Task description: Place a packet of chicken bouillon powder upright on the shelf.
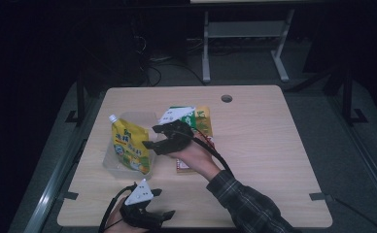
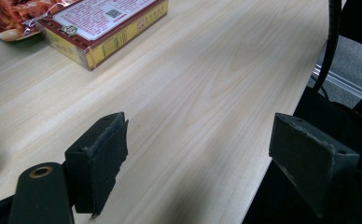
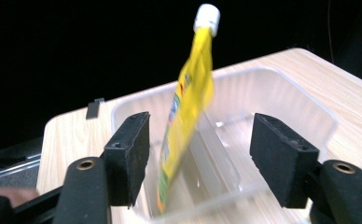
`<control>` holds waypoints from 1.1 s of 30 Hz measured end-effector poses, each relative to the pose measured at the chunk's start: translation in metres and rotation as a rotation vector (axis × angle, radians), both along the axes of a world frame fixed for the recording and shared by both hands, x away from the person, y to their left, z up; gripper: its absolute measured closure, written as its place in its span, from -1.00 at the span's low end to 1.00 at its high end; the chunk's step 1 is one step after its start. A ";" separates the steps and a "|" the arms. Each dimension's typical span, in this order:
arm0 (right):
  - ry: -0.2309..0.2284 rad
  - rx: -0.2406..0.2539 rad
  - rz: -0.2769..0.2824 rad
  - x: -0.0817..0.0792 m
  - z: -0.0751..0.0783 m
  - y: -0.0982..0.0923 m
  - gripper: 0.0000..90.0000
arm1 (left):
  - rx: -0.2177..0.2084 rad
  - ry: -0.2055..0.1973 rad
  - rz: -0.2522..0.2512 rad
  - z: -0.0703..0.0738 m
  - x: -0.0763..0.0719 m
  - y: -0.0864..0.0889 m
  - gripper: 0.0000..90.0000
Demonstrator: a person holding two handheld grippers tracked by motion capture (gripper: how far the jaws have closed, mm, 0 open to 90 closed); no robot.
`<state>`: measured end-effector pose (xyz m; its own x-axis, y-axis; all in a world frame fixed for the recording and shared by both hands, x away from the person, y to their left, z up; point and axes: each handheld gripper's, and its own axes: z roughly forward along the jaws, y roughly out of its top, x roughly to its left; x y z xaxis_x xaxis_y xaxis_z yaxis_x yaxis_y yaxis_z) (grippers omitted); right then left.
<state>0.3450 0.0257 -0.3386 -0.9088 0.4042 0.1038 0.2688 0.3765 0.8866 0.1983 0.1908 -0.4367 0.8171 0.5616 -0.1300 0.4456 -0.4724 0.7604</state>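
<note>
Nearest the high camera, at the bottom edge left of centre, the left gripper point(image 1: 145, 208) hangs over the table's point(image 1: 264, 145) near edge; its own view shows the jaws wide apart with only bare wood between them and a red-and-yellow carton point(image 2: 105, 25) lying flat at the upper left.

Moving right and up to centre-left of the high view, a clear plastic tub point(image 1: 111, 165) holds a yellow spouted pouch point(image 1: 129, 143), standing on edge and leaning, white cap point(image 1: 112, 118) at the top.

Just right of it, the right gripper point(image 1: 153, 137) reaches toward the pouch. In the right gripper view the jaws stand apart on either side of the pouch point(image 3: 184, 116), not touching it, with the tub wall point(image 3: 281, 88) behind.

Further right, behind the hand, a green-and-white packet point(image 1: 179, 115) and other packets lie flat.

My judgement: the pouch is a soft, liquid-filled bag with a slick film skin, so it will sag and slip if pinched low on the belly. Safest hold looks to be across the flat upper part just below the stiff spout, squeezing gently so the seams are not strained.
</note>
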 end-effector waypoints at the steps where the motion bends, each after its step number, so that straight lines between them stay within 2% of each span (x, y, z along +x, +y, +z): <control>1: -0.003 -0.006 -0.004 -0.001 -0.001 -0.006 -0.19 | 0.000 0.000 -0.001 0.000 0.001 0.000 -0.59; 7: 0.001 -0.048 -0.034 -0.005 -0.009 -0.039 -0.23 | 0.002 -0.002 0.001 0.000 0.008 -0.003 -0.59; 10: 0.012 -0.065 -0.060 -0.004 -0.017 -0.057 -0.22 | 0.005 -0.016 -0.001 0.000 0.012 -0.003 -0.59; 13: 0.014 -0.088 -0.077 0.000 -0.026 -0.074 -0.20 | 0.009 -0.013 0.000 0.001 0.014 -0.004 -0.59; 16: 0.012 -0.106 -0.068 0.005 -0.036 -0.086 -0.07 | 0.007 -0.011 0.000 0.000 0.016 -0.004 -0.59; 17: 0.015 -0.124 -0.060 0.007 -0.041 -0.090 0.06 | 0.004 -0.012 0.000 -0.001 0.017 -0.004 -0.59; 18: 0.025 -0.137 -0.052 0.008 -0.044 -0.092 0.21 | 0.008 -0.010 -0.002 -0.001 0.017 -0.004 -0.59; 20: 0.041 -0.200 -0.053 0.012 -0.054 -0.096 0.55 | 0.000 -0.004 -0.001 -0.002 0.017 -0.004 -0.59; 22: 0.063 -0.214 -0.044 0.015 -0.063 -0.098 0.79 | 0.001 -0.004 -0.001 -0.002 0.018 -0.005 -0.59; 24: 0.061 -0.253 -0.057 0.021 -0.074 -0.100 0.95 | 0.002 -0.001 -0.001 -0.002 0.017 -0.005 -0.59; 26: 0.076 -0.254 -0.080 0.025 -0.080 -0.100 1.00 | 0.004 -0.002 -0.005 -0.002 0.017 -0.005 -0.59; 28: 0.048 -0.294 -0.074 0.031 -0.087 -0.098 1.00 | 0.004 0.001 -0.010 -0.002 0.018 -0.006 -0.59; 33: 0.030 -0.290 -0.063 0.040 -0.095 -0.086 1.00 | 0.002 0.003 -0.014 -0.002 0.018 -0.007 -0.59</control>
<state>0.3848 -0.0600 -0.4337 -0.8794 0.4761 0.0024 0.3241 0.5950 0.7355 0.2165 0.1839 -0.4388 0.8244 0.5506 -0.1310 0.4413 -0.4804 0.7579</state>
